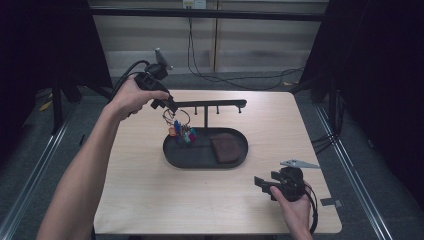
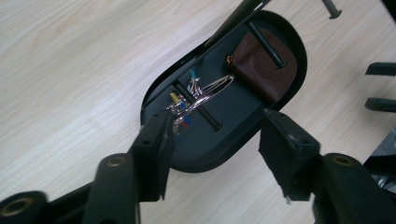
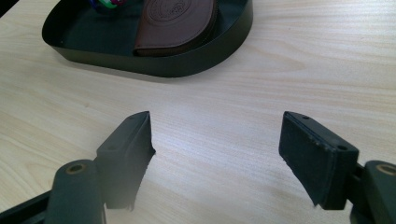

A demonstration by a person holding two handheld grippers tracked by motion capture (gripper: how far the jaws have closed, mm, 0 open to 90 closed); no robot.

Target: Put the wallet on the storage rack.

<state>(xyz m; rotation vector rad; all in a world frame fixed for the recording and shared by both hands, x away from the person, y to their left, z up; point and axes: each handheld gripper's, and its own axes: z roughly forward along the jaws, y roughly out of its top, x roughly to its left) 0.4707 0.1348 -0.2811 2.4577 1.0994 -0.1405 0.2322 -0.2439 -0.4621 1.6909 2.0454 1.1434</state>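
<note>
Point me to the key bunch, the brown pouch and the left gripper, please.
key bunch [image 1: 181, 131]: high view, on the coloured tags hanging under the rack's left peg.
brown pouch [image 1: 226, 147]: high view, on its leather face, at the tray's right end.
left gripper [image 2: 215, 135]: left gripper view, midway between its open fingertips.

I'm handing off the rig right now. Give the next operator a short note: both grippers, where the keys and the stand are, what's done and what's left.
Left gripper: open at the rack's left end, nothing between the jaws.
Right gripper: open, empty, low over the table near its right front corner.
Key bunch: hanging from a peg of the black rack, above the oval tray.
Brown pouch: lying in the tray's right half.
Done: keys look hung.
Left: probably back the left gripper away clear of the ring.
</note>
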